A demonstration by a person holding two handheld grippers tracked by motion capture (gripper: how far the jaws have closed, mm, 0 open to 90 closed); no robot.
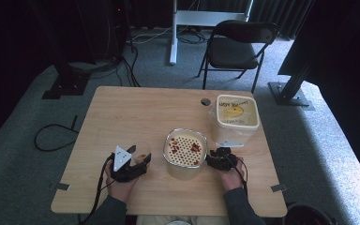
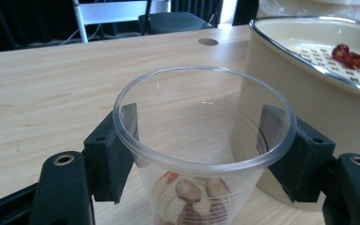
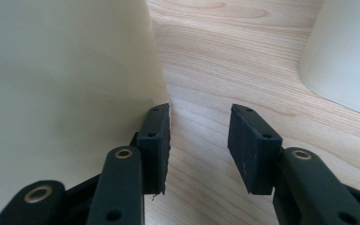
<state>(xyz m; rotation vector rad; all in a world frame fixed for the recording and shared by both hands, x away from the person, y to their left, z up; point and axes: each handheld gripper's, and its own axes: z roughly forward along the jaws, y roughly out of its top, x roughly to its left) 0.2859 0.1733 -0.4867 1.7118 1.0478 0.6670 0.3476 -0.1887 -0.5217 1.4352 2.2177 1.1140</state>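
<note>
Left gripper (image 2: 201, 154) jaws clamp the clear cup (image 2: 201, 140), cream tub (image 2: 309, 108) just beside; right gripper (image 3: 199, 145) jaws gape empty, one alongside tub wall.

A black folding chair (image 1: 236, 47) stands on grey carpet (image 1: 23, 140) beyond the table (image 1: 136, 108).

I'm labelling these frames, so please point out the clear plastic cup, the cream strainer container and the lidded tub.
clear plastic cup (image 2: 201, 140), left gripper view, inner wall
cream strainer container (image 1: 185, 148), high view, perforated insert
lidded tub (image 1: 236, 112), high view, lid top
</note>
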